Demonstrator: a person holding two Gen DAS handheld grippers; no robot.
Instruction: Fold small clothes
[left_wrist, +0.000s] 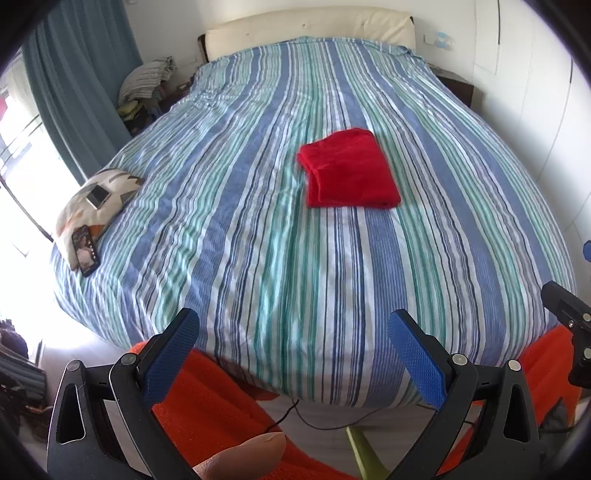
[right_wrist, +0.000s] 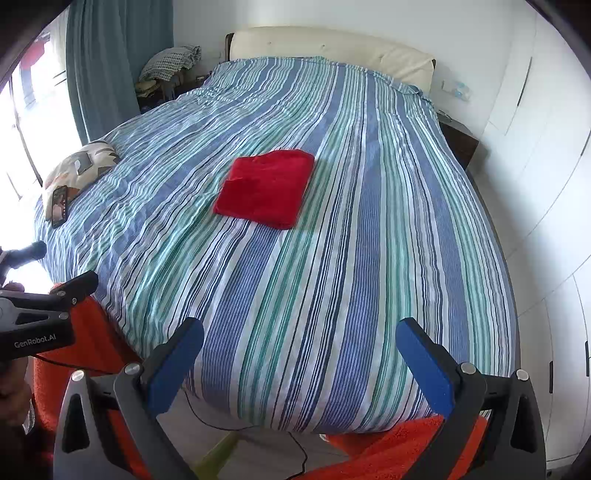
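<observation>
red garment (left_wrist: 351, 170) | folded into flat rectangle, doubled edge at its left | lying mid-bedspread (left_wrist: 258, 221), untouched

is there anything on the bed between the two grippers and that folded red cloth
Nothing visible. Only bare striped bedcover lies between the open left gripper, the open right gripper and the folded red cloth.

Only readable text is "GenRobot.AI" on the left gripper (right_wrist: 55, 295) body. Phone screen's too small to read.
</observation>
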